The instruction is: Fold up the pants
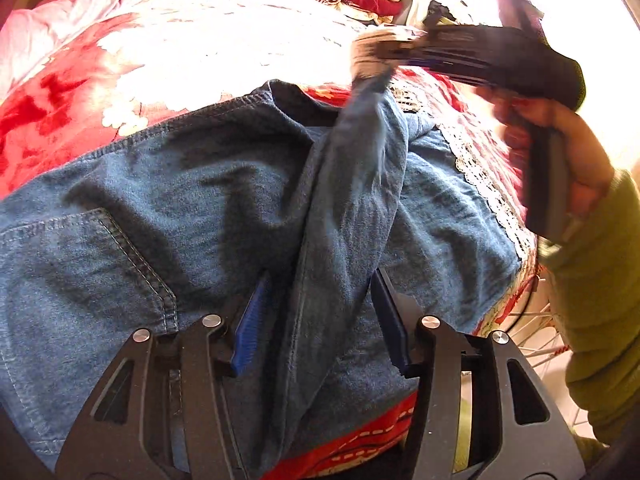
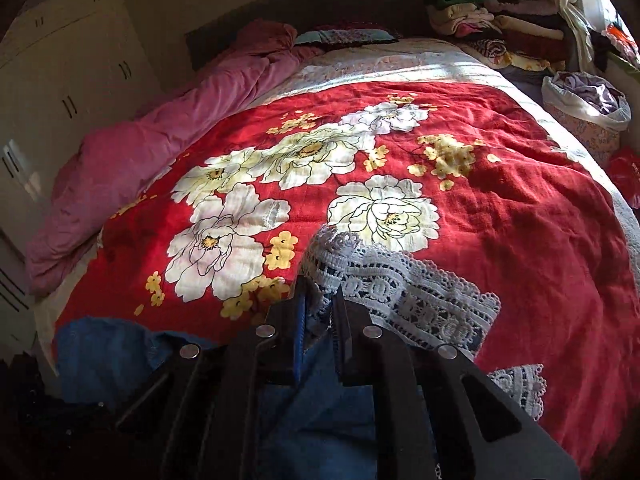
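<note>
Blue denim pants (image 1: 168,192) with a white lace hem (image 1: 484,184) lie on the red flowered bedspread (image 1: 48,120). My left gripper (image 1: 320,280) is open just above the denim, its blue pads either side of a raised ridge of cloth. My right gripper (image 1: 372,62) shows at the upper right of the left wrist view, shut on the leg end and lifting it. In the right wrist view that gripper (image 2: 320,292) is shut on the lace hem (image 2: 400,284) and denim (image 2: 312,408).
A pink duvet (image 2: 132,168) lies along the bed's left side. Piles of folded clothes (image 2: 500,28) sit at the far right corner, with a basket of laundry (image 2: 584,116) beside the bed. White cupboards (image 2: 60,72) stand at the left. A white wire rack (image 1: 536,340) shows past the bed's edge.
</note>
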{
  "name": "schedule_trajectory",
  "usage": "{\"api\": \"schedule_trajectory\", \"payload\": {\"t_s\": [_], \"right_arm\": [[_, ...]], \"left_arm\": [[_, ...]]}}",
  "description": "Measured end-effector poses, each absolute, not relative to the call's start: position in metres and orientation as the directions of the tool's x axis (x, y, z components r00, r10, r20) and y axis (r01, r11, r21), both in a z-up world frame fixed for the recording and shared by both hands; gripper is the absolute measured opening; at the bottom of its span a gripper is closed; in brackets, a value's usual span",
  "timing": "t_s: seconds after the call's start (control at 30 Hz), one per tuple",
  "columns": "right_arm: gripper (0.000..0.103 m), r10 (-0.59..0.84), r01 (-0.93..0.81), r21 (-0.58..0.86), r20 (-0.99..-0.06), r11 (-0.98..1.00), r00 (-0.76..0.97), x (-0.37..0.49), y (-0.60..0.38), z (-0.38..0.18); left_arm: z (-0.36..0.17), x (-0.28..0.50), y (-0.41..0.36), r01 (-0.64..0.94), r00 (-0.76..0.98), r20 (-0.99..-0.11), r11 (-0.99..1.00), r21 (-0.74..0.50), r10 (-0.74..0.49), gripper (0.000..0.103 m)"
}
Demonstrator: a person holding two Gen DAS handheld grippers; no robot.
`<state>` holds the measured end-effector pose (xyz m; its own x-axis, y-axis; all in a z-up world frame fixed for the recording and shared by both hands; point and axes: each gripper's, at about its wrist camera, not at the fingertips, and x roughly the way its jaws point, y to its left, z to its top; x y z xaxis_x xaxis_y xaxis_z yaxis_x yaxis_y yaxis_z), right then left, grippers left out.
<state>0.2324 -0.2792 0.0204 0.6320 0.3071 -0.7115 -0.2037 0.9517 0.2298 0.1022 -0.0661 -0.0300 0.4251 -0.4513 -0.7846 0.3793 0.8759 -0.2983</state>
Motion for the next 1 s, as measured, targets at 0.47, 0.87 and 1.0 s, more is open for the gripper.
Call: {"api": "schedule_trajectory", "payload": {"t_s": [0.47, 0.87, 1.0], "right_arm": [[0.010, 0.270, -0.086, 0.295, -0.669, 0.952, 0.693, 0.123, -0.340, 0.043], [0.010, 0.255, 0.046, 0.347, -0.765, 0.937, 0.591, 0.049, -0.366, -0.014], [0.013, 0.285, 0.068, 0.399, -0.755, 0.915, 0.590, 0.041, -0.374, -0.023]], "left_arm": [[-0.012, 0.090, -0.051, 0.396, 0.473, -0.746, 0.869, -0.296, -0.469, 0.002], [-0.019, 0.073, -0.054, 0.402, 0.454, -0.775, 0.877, -0.262, -0.440, 0.003], [-0.023, 0.070, -0.062, 0.412, 0.455, -0.785, 0.881, -0.233, -0.420, 0.003]]}}
